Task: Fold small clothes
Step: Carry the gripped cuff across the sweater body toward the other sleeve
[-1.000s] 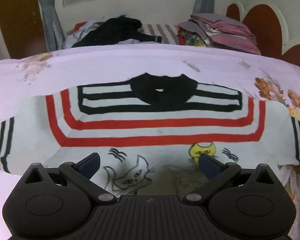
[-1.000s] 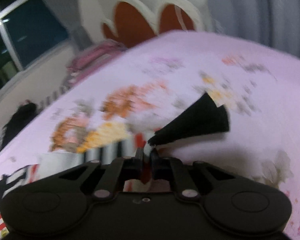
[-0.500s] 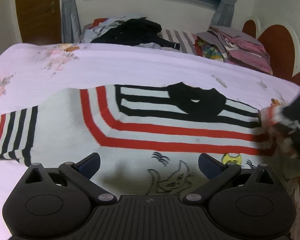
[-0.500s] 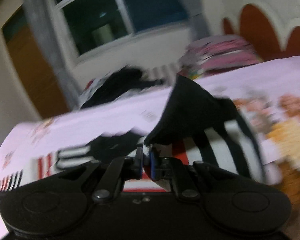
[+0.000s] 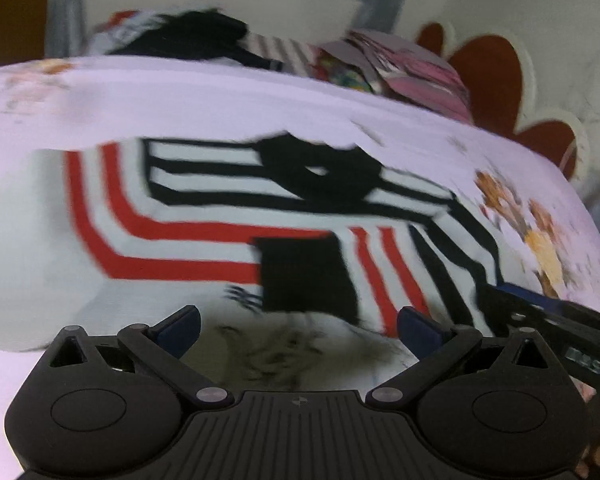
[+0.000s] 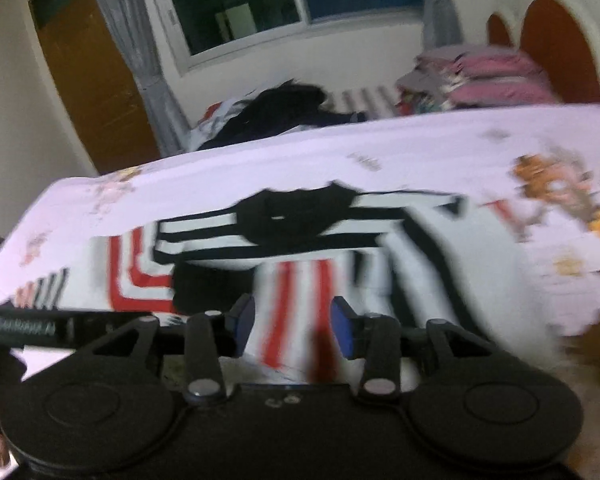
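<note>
A small white sweater with red and black stripes and a black collar lies flat on the bed. Its right sleeve is folded across the chest, and the black cuff lies near the middle. My left gripper is open and empty over the hem. My right gripper is open and empty just above the folded sleeve; it also shows at the right edge of the left wrist view. Both views are blurred.
The bed has a pale pink floral sheet. A pile of dark clothes and a stack of folded pink clothes lie at its far side. A red and white headboard stands to the right.
My right gripper carried the right sleeve over the chest, laid it down and opened. The left gripper stayed open and shifted slightly.
</note>
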Motion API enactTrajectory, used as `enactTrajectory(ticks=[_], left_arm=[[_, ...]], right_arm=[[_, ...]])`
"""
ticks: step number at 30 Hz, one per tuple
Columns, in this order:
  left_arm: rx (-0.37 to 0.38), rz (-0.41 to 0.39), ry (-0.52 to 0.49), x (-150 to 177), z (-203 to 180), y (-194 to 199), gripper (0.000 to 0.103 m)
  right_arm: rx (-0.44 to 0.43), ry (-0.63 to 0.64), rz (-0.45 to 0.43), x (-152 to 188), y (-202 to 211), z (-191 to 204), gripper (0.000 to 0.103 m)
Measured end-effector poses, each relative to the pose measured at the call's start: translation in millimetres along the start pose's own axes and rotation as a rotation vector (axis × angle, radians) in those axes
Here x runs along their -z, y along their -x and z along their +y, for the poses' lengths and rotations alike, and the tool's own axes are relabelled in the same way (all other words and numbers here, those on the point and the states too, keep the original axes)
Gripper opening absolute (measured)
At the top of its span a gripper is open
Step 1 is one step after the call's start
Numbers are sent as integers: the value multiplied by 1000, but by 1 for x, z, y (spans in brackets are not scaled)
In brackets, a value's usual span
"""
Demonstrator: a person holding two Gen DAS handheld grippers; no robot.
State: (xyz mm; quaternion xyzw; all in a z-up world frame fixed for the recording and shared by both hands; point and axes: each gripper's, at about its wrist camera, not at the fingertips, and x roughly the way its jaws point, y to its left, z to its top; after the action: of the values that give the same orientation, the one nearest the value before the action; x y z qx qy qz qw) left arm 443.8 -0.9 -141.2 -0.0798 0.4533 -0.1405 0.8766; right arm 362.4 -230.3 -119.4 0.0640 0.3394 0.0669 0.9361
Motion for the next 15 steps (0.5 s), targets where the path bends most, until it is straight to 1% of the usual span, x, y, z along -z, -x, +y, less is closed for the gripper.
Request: enactTrajectory(ticks=[1, 4, 7, 8, 9, 10, 11, 15], left_arm=[[13, 17, -7, 1, -4, -8, 103], [21, 51, 16, 2, -10, -28, 103], [26, 36, 67, 5, -8, -38, 102], [30, 28, 87, 5, -7, -40, 93], [39, 26, 106, 6, -4, -43, 69], [50, 39, 125, 6, -1, -49, 61], [48, 36, 143, 6, 2, -52, 59], [52, 10, 186, 4, 3, -56, 57]], right_arm=[[34, 2, -3, 4, 4, -7, 47], [130, -12, 6, 16, 14, -33, 49], [199, -52, 20, 27, 20, -56, 49], [215, -68, 24, 30, 20, -63, 49], [224, -80, 27, 32, 20, -68, 49], [238, -90, 30, 34, 19, -73, 49], [250, -96, 33, 36, 17, -77, 49], [267, -131, 49, 40, 9, -89, 50]])
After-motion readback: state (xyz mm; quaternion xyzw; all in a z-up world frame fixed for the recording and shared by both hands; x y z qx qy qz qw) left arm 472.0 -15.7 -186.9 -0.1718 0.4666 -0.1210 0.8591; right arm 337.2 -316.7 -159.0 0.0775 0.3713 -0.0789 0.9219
